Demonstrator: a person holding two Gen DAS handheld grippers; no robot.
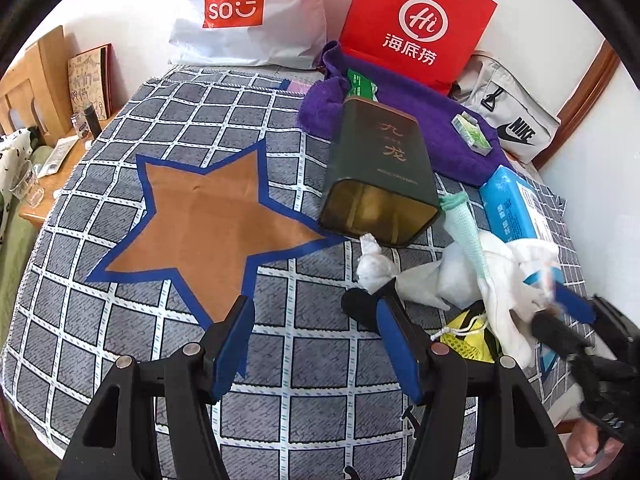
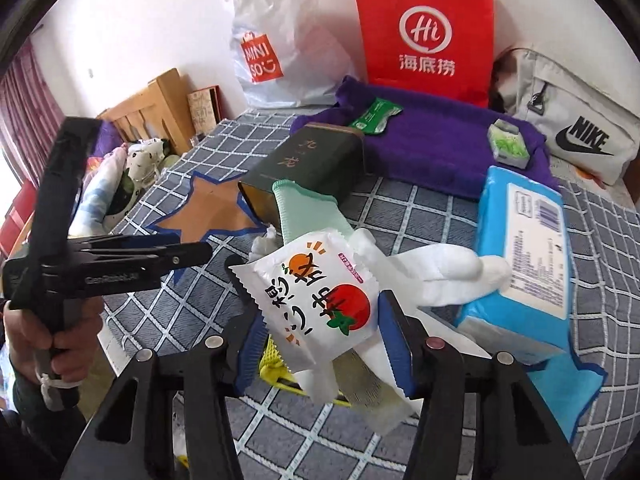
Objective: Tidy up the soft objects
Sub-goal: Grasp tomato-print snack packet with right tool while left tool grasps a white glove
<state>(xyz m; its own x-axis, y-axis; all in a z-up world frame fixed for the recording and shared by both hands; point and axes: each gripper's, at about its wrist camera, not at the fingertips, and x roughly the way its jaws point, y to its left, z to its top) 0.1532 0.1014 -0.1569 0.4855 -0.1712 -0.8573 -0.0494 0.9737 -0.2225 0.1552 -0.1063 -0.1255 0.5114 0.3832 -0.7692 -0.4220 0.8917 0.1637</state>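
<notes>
My right gripper (image 2: 320,316) is shut on a white snack packet (image 2: 316,300) printed with an orange and a tomato, held above a pile of soft things: white gloves (image 2: 440,276), a mint green glove (image 2: 308,216) and a yellow mesh bag (image 2: 276,360). The same pile shows in the left wrist view, with white cloth (image 1: 500,276), a crumpled white tissue (image 1: 372,264) and the yellow mesh bag (image 1: 468,336). My left gripper (image 1: 316,312) is open and empty over the checked cloth, left of the pile. A purple towel (image 1: 432,120) lies at the back.
An open dark green tin (image 1: 380,184) lies on its side by the brown star (image 1: 208,224). A blue tissue pack (image 2: 524,264) lies right. A red paper bag (image 2: 424,32), a white Miniso bag (image 1: 244,12) and a grey Nike bag (image 2: 576,132) stand behind. A wooden side table (image 1: 52,168) is left.
</notes>
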